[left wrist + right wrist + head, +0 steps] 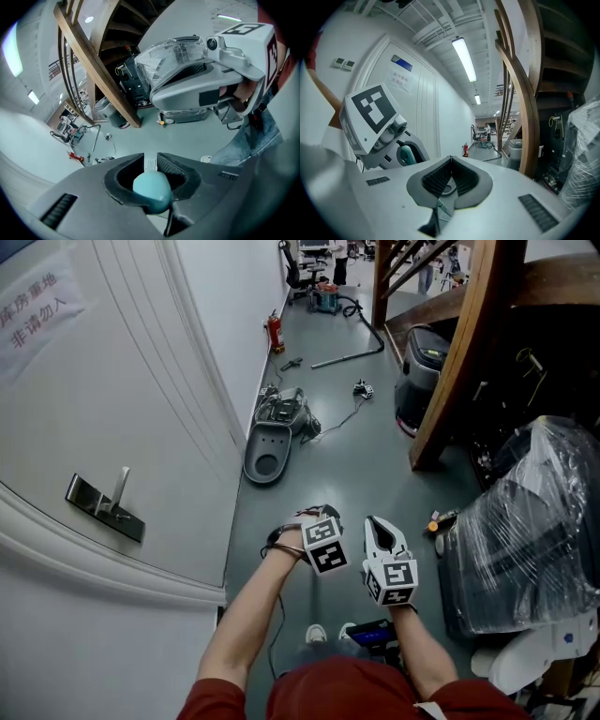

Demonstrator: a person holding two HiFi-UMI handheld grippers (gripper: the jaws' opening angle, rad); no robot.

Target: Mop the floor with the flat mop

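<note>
No mopping is showing yet: the left gripper (151, 163) is clamping a teal rounded knob (152, 190) (probably the flat mop's handle tip; its head is not visible), while the right gripper (450, 161) is sitting closed on nothing. Ahead, the floor (375, 456) is carrying a grey shell (267, 454) at eleven o'clock, a pipe (347, 354) at twelve, and a wrapped bundle (525, 521) crowding three o'clock.
</note>
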